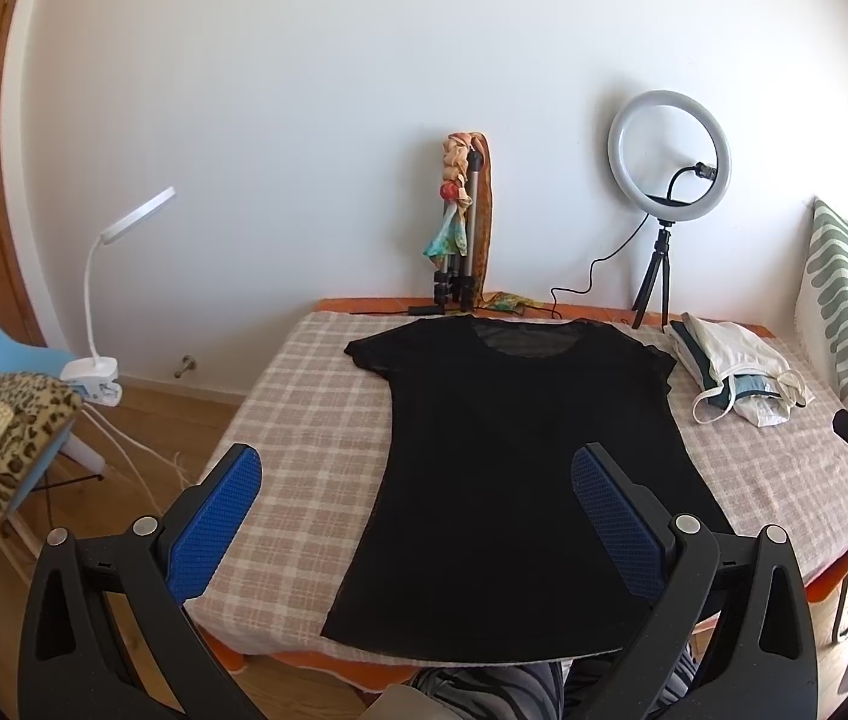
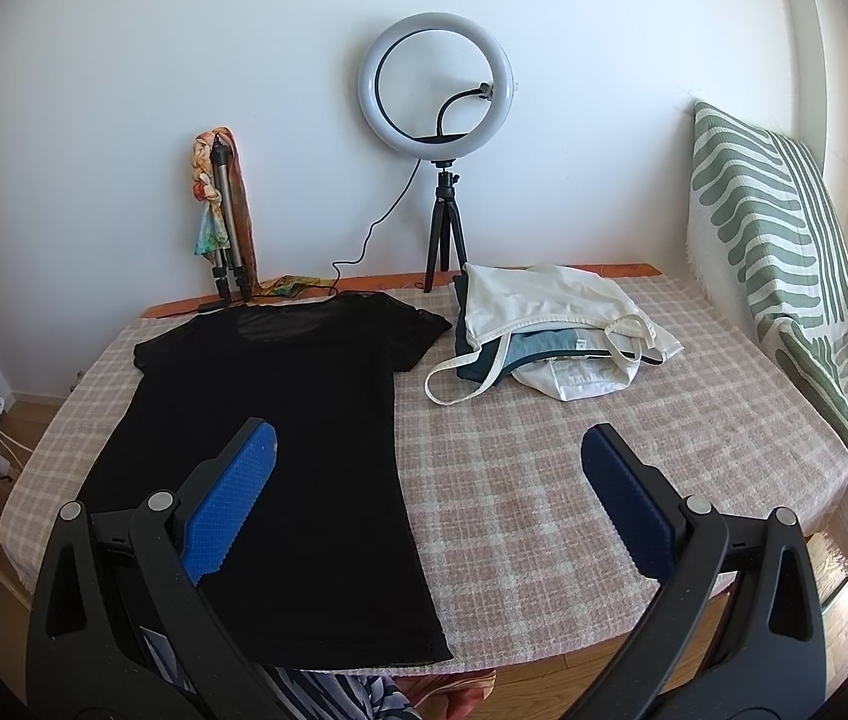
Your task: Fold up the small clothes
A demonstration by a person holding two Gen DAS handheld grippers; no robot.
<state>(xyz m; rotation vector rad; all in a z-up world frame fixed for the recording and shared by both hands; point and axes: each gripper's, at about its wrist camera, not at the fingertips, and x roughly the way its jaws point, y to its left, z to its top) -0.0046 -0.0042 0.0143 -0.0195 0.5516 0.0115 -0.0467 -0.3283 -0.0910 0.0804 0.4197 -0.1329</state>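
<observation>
Left wrist view: black t-shirt [image 1: 514, 456] flat on checked tablecloth [image 1: 304, 420], hem near edge. Thin, limp, light; likely best pinched at sleeve or hem corner. Left gripper [image 1: 418, 504], right gripper [image 2: 427, 474] both spread, empty. Folded pile [image 2: 550, 330] beside.

A table [image 2: 544, 480] covered by a pink-and-white checked cloth [image 2: 574, 420] carries 1 black T-shirt [image 2: 280, 420], spread flat with its neckline toward the wall. Just right of the T-shirt's sleeve lies a small pile of folded clothes [image 2: 550, 324], white on top. Behind the T-shirt's collar stand 2 tripods, the right one holding a ring light [image 2: 436, 81].
</observation>
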